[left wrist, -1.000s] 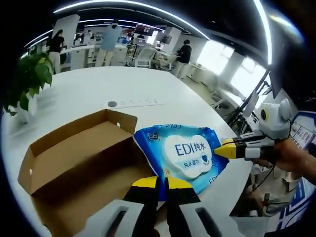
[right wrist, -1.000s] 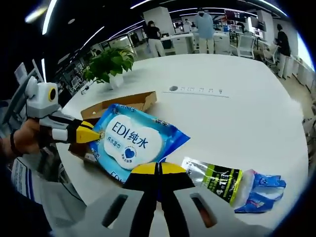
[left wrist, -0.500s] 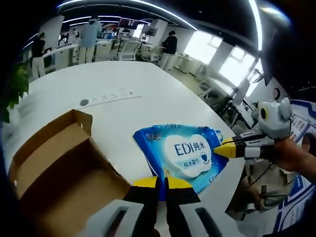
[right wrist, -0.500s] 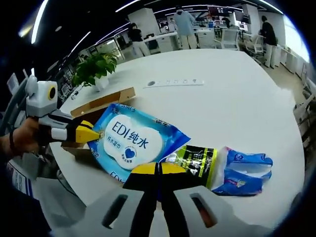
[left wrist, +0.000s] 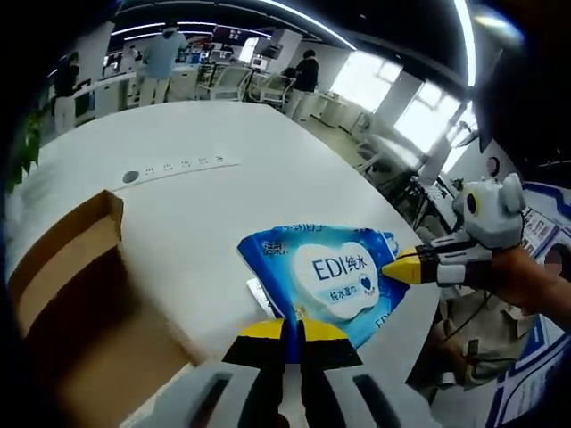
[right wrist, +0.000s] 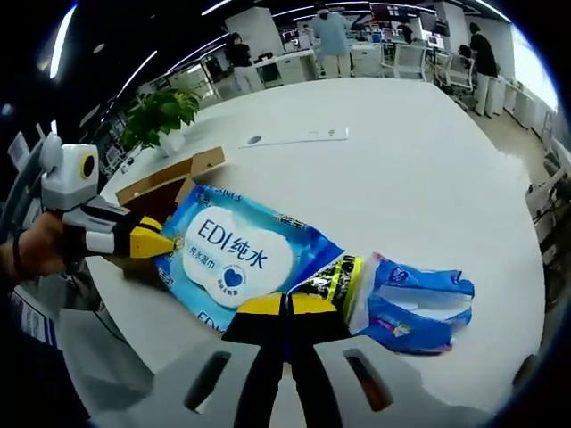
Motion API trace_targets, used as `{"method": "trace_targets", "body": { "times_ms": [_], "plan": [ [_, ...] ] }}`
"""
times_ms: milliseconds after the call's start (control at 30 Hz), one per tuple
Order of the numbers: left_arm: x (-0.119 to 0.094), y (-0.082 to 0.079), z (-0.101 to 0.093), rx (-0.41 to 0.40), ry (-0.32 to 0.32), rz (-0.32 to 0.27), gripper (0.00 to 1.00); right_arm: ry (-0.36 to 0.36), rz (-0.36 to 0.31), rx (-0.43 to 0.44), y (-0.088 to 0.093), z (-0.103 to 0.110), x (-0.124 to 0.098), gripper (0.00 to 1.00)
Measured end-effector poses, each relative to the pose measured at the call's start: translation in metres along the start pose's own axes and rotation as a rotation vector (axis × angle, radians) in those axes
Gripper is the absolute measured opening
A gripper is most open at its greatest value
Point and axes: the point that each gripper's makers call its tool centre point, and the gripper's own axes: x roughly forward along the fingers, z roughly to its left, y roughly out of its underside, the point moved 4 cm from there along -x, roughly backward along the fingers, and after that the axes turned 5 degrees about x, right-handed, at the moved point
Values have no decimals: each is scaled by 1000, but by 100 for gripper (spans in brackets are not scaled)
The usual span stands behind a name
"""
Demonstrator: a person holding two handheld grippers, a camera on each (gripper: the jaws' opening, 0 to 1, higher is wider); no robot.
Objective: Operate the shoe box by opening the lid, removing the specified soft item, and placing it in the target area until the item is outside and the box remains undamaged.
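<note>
Above the white surface, outside the open cardboard shoe box, the blue wet-wipe pack hangs between both grippers: the left gripper and right gripper each have jaws closed on opposite edges. Beneath it lies a blue-and-green packet. A potted plant stands beyond the box.

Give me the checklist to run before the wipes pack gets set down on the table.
1. Left tool shut on the wipes pack: ok.
2. Right tool shut on the opposite edge of the pack: ok.
3. Pack outside the shoe box: ok, it hangs over the white table.
4. Box undamaged: cannot tell, part of it is out of frame.
5. Landing spot free: not ok, a blue packet with a green-and-black label lies right under the pack's edge.
6. Target area identified: cannot tell, no marking shows on the table.
</note>
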Motion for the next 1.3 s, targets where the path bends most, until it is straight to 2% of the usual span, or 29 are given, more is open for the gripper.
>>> {"method": "trace_targets", "body": {
  "times_ms": [167,333,433,533,933,1000,1033,1300],
  "plan": [
    [12,6,-3,-17,-15,7,4,-11,37,-21,2,-12,8,0],
    [29,17,2,-32,-33,28,4,-21,57,-30,7,-20,16,0],
    [34,20,2,-38,-36,44,4,-18,91,-84,15,-23,24,0],
    [43,26,6,-46,-45,57,4,-24,103,-79,21,-28,31,0],
    [59,29,14,-68,-87,83,4,-34,123,-94,18,-41,51,0],
    [63,32,17,-62,-100,102,4,-35,123,-87,19,-43,54,0],
    [65,35,17,-64,-99,117,4,-37,124,-87,20,-42,55,0],
    [66,35,18,-65,-99,122,4,-39,107,-64,20,-46,55,0]
  ]
}}
